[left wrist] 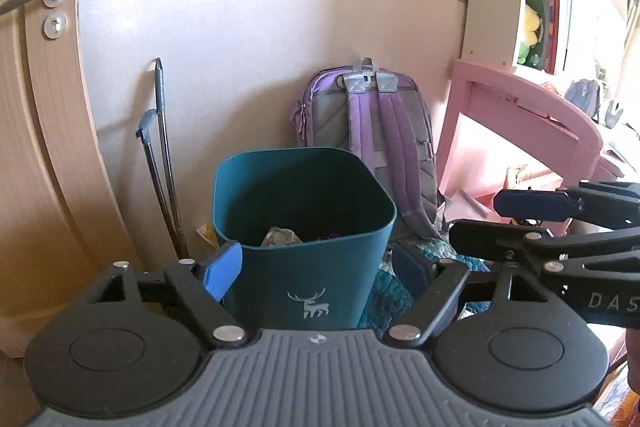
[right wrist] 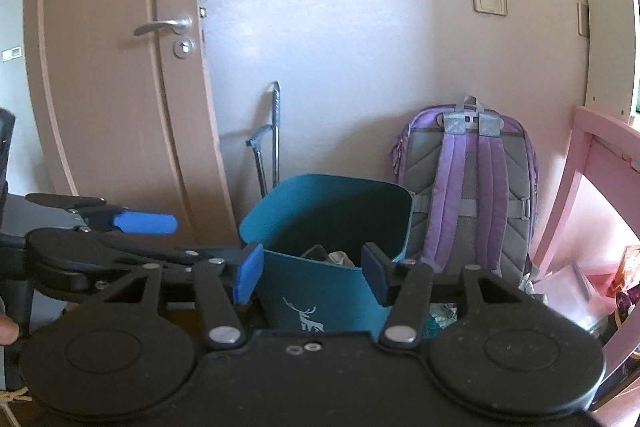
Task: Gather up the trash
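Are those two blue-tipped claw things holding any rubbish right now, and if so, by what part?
Nothing is held. The left gripper and the right gripper both have their jaws open and empty, in front of the teal bin, which already has some trash inside.

We log the bin as smooth matt teal plastic; the backpack as woven purple-grey cloth; the door as pale wood-grain with a brushed metal handle; left tool pads as ribbed blue rubbery material.
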Demonstrator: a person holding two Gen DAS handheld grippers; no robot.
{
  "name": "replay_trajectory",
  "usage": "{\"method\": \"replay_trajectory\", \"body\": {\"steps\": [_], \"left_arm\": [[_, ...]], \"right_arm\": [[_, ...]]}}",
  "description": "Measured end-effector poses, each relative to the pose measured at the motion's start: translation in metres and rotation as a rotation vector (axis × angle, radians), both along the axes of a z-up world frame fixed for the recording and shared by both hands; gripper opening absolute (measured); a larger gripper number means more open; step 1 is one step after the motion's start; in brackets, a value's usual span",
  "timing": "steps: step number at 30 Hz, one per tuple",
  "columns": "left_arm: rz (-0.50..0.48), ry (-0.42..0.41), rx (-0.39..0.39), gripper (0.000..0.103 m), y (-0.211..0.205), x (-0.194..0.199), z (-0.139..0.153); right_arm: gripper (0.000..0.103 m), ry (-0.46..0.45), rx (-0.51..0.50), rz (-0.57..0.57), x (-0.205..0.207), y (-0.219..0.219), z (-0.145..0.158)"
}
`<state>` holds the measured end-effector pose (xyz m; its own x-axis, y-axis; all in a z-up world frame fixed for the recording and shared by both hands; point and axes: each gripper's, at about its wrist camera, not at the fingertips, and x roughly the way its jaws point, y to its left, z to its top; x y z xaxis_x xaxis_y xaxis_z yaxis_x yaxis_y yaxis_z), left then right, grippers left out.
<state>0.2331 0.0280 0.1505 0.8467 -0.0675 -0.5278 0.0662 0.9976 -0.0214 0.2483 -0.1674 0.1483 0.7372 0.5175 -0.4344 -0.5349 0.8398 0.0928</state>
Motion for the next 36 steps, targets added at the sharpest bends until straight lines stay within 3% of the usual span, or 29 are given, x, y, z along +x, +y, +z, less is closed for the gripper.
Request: {"method": "replay_trajectory", "body": {"steps": [11,15,21,27,36], "left_arm": [[0.041,-0.032,-0.017,0.085,-0.005,-0.045,0.003],[0.054,-0.081,-0.01,0.102,-0.008,-0.061,0.006],[0.052,-0.109,-0.011,0.102,-0.012,-0.074,0.007],[0.073,-0.118,-0.063,0.102,-0.007,-0.087,0.005],[0.092,-0.094,-0.056,0.102,-0.009,-0.096,0.001]], "right_arm": [[0.061,-0.004,0.056,0.022,-0.031,-0.018,0.008],[0.061,-0.01,0.061,0.033,-0.04,-0.023,0.008],[0.062,-0.007,0.076,0.042,-0.051,-0.029,0.008],[0.063,-0.002,0.072,0.052,-0.061,-0.033,0.006],[0.063,0.007,0.074,0.063,-0.07,-0.034,0.003]]}}
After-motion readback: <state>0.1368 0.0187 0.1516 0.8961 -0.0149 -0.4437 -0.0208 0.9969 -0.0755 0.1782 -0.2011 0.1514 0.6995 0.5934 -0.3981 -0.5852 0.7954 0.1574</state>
